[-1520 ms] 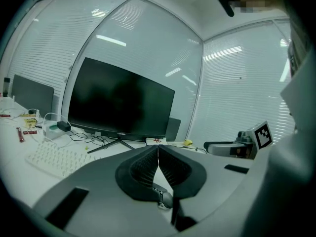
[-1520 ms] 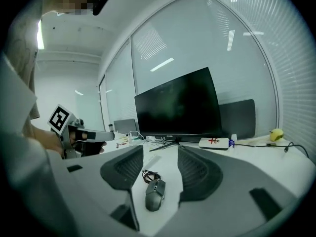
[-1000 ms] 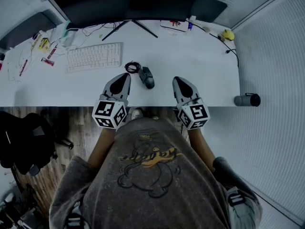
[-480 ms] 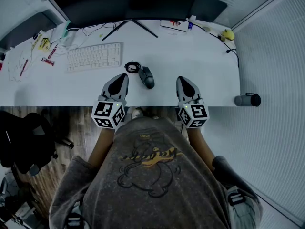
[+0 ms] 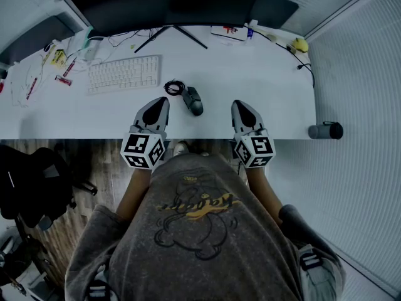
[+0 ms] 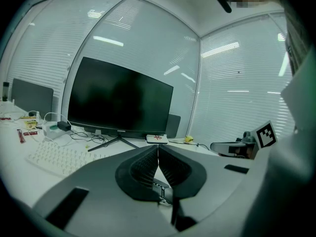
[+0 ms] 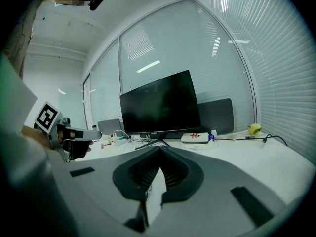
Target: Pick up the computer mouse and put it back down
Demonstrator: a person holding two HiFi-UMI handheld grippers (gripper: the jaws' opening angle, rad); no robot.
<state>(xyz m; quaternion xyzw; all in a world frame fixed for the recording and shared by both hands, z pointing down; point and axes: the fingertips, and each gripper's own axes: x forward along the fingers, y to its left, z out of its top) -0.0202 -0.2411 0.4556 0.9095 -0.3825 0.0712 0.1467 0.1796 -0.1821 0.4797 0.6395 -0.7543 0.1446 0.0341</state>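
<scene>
**Head view.** The computer mouse (image 5: 193,101) lies on the white desk (image 5: 269,80), near its front edge and between the 2 grippers. It is about level with their tips. It sits to the right of the left gripper (image 5: 163,100) and to the left of the right gripper (image 5: 237,104). The gap on the left side is visibly smaller, so the left hand is judged the nearer one. The mouse's long axis runs roughly away from the person, with the far end slanted a little to the left. A coiled cable (image 5: 174,88) lies just beside that far end. Both grippers point forward, nearly parallel to this axis. Either one would therefore have to move sideways, not forward, and open before it could take the mouse across its width. A keyboard (image 5: 123,74) lies further back on the left, in front of the monitor (image 5: 163,2).

**Left and right gripper views.** Each view shows its own jaws pressed together at the tips with nothing between them, which the head view cannot confirm. Neither view shows the mouse, so only the head view fixes its position. Each gripper view also catches the opposite gripper at its edge, level with it and apart from it.
</scene>
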